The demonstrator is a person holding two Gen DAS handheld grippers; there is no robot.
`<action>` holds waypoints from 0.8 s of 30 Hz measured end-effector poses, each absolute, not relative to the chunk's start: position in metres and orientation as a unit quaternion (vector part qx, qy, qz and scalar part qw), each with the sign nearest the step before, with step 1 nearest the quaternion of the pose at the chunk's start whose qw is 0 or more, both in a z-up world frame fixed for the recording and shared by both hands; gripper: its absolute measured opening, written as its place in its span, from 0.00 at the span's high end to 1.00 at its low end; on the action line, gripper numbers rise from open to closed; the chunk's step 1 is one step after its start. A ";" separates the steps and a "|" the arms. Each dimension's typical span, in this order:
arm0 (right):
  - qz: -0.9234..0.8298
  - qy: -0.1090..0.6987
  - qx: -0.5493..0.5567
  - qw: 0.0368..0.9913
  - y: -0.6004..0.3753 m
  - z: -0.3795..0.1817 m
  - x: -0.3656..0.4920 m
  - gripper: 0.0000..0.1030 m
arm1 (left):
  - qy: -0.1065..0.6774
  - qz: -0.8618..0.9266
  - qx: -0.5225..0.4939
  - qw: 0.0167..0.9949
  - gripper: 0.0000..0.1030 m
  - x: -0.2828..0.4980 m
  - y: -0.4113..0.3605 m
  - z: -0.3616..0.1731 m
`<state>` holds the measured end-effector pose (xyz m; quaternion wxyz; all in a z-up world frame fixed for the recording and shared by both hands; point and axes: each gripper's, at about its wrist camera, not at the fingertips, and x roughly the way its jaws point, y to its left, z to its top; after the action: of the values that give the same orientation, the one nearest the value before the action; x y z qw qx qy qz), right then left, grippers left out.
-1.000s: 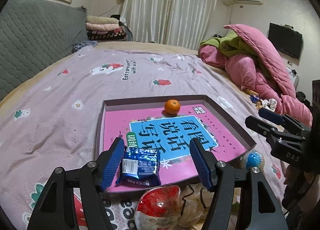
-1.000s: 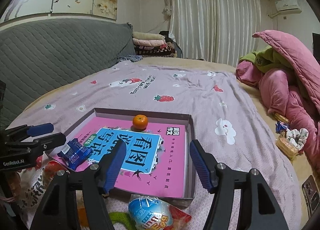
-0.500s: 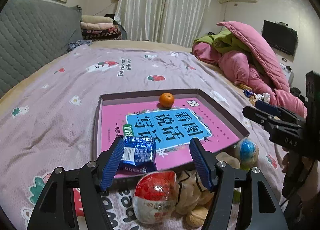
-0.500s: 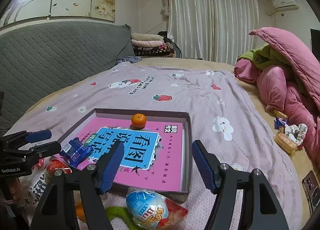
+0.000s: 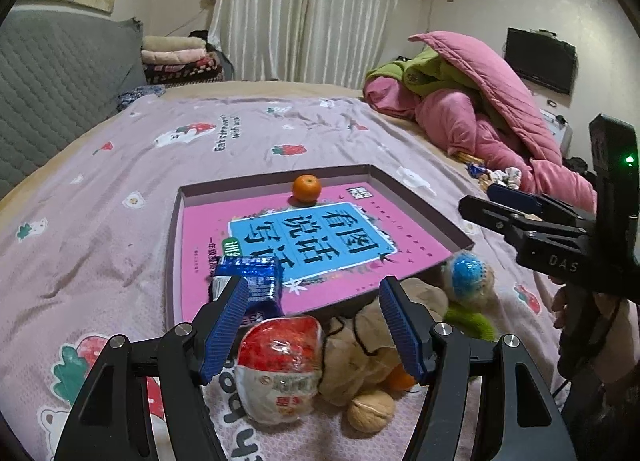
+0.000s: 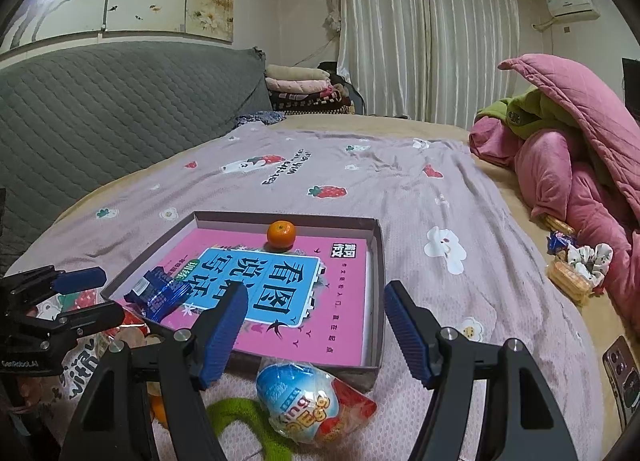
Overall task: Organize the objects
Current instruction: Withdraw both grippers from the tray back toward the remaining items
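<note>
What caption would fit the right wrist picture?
Open right tool hovering above a blue toy egg, facing a shallow box holding a tangerine.

Pink quilt (image 5: 492, 109) heaped far right; white curtains (image 6: 424, 41); wall TV (image 5: 540, 65).

Left gripper (image 5: 312, 317): black angular arms, ribbed blue pads, silver screws; "GenRobot.AI" in white on its side; right gripper (image 6: 314, 321) alike, marked "DAS", a green light glowing on its housing.

Home bedroom, bed (image 6: 400, 181), quilt (image 6: 580, 149), curtains (image 6: 420, 41)
</note>
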<state>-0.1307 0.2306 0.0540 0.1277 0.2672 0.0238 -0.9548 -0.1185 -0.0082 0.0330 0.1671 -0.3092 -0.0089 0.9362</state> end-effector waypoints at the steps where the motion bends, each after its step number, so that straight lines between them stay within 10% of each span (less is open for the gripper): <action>1: -0.955 0.024 0.266 0.128 0.231 0.054 -0.130 0.32 | -0.008 0.936 -0.308 0.170 0.33 -0.117 -0.007 0.034; 24: -0.954 0.021 0.278 0.114 0.218 0.036 -0.100 0.32 | 0.007 0.943 -0.297 0.152 0.27 -0.094 0.011 0.034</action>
<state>-0.1003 0.2178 0.0363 0.1141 0.2780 0.0208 -0.9536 -0.0942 0.0105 0.0339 0.1521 -0.2970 0.0074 0.9427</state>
